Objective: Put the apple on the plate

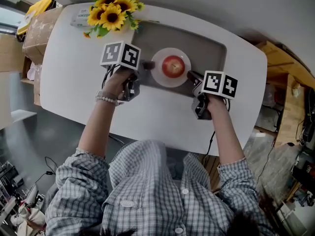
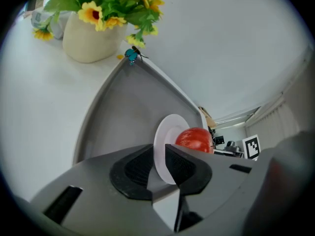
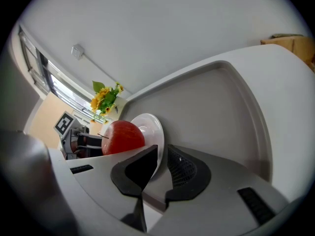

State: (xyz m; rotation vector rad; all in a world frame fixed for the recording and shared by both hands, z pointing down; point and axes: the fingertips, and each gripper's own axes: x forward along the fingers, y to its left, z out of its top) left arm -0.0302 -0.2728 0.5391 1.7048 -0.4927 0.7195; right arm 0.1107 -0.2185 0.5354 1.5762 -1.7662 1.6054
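A red apple (image 1: 173, 66) rests on a small white plate (image 1: 162, 77) inside a grey tray (image 1: 209, 49) on the white table. My left gripper (image 1: 146, 65) is shut on the plate's left rim, and my right gripper (image 1: 191, 75) is shut on its right rim. In the left gripper view the jaws (image 2: 158, 157) pinch the plate's edge (image 2: 166, 131), with the apple (image 2: 195, 138) just beyond. In the right gripper view the jaws (image 3: 161, 157) clamp the opposite edge of the plate (image 3: 151, 126), and the apple (image 3: 123, 136) sits to the left of it.
A cream vase of sunflowers (image 1: 112, 11) stands at the tray's far left corner (image 2: 93, 39). A small teal object (image 2: 131, 55) sits on that corner. A cardboard box (image 1: 38, 29) is left of the table and wooden shelving (image 1: 281, 65) is right of it.
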